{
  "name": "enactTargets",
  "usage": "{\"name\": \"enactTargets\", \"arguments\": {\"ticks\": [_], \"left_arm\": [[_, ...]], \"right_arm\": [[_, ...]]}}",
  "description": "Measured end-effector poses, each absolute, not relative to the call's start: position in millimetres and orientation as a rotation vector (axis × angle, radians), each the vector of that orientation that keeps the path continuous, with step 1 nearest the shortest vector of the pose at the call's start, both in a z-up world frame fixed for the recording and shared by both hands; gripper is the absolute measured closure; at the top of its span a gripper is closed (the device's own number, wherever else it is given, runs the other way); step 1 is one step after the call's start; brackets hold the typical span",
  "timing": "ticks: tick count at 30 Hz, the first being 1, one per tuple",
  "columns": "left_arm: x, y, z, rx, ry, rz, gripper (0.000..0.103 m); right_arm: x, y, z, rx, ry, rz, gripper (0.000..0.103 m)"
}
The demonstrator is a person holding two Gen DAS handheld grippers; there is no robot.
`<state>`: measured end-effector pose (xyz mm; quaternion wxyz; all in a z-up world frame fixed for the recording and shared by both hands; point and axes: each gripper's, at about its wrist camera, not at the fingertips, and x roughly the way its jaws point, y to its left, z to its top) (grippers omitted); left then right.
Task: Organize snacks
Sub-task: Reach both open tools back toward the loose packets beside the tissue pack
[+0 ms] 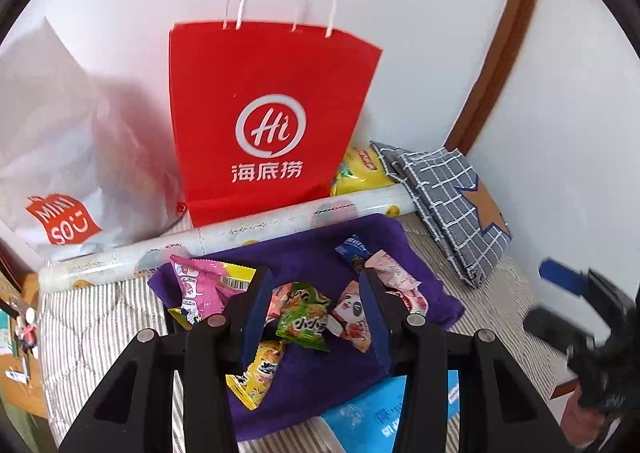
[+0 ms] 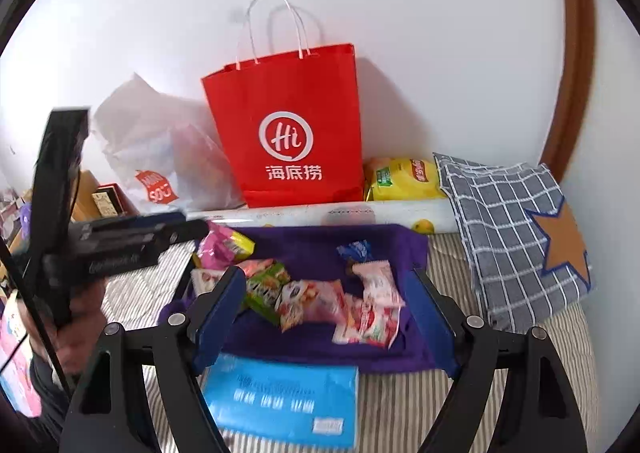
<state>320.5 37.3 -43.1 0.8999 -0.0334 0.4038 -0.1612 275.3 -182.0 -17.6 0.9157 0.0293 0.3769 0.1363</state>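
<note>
I hold both tools over the bed with nothing gripped yet, so I judge the sorting has barely begun. My left tool (image 1: 316, 317) stands wide open above the green snack packet (image 1: 303, 318), which lies mid-cloth on the purple towel (image 1: 320, 385). My right tool (image 2: 326, 317) is likewise spread, empty, over the pink-and-white packets (image 2: 368, 313) nearer the towel's right edge. Other snacks, a pink packet (image 1: 200, 285) and a small blue one (image 1: 352, 247), sit toward the towel's far edge. Next I would lower the left tool around the green packet and close on it gently; the foil looks slippery. The red paper bag (image 1: 272, 117) stands against the white wall at the bed's far edge, behind a rolled printed film (image 1: 240, 233) lying on the striped bedcover (image 1: 92, 317).
</note>
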Motion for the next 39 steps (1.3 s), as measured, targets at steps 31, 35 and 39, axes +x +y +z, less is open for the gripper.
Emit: {"name": "enactTargets", "arguments": {"ticks": [31, 35, 39], "left_arm": [[165.2, 106.7, -74.5, -0.094, 0.894, -0.175, 0.041], [154.0, 116.7, -83.9, -0.091, 0.921, -0.143, 0.041], [142.3, 125.6, -86.8, -0.081, 0.926, -0.118, 0.041]], "right_arm": [[126.7, -96.1, -113.9, -0.059, 0.923, 0.450, 0.057], [122.8, -83.0, -131.7, -0.076, 0.953, 0.469, 0.060], [118.7, -72.5, -145.9, -0.072, 0.973, 0.506, 0.060]]}}
